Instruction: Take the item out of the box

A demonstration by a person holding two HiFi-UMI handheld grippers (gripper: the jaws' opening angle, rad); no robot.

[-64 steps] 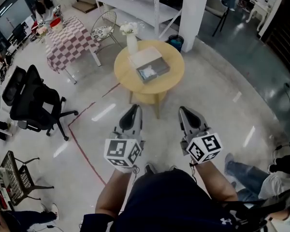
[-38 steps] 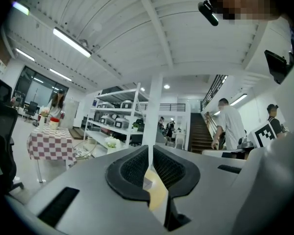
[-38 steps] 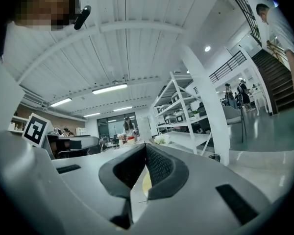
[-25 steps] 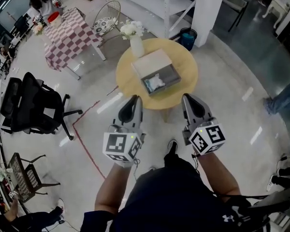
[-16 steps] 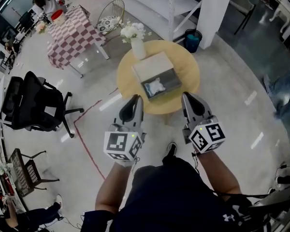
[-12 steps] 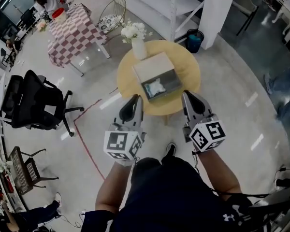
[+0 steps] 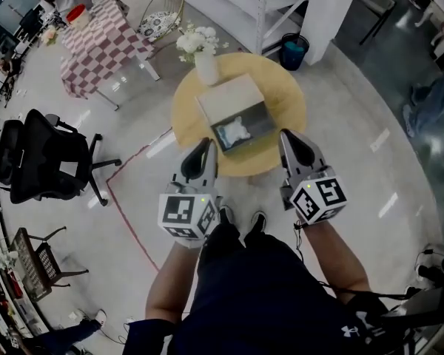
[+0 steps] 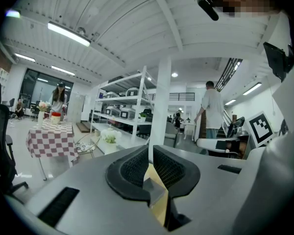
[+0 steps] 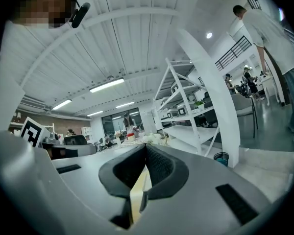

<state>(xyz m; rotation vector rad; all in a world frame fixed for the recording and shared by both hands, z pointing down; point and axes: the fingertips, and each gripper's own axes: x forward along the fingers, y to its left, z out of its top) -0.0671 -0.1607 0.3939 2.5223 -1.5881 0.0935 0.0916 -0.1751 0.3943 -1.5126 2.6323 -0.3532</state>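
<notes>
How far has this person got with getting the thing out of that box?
Barely begun. Done: the box on the round table stands open, with the white item showing inside. In hand: nothing; the left gripper and right gripper are shut and empty, short of the box. Left: reach in, grip the item, lift it out.

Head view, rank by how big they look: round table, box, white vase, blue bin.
Largest: round table.
Next: box.
Last: white vase and blue bin look alike; the bin sits farther away, so unranked.
</notes>
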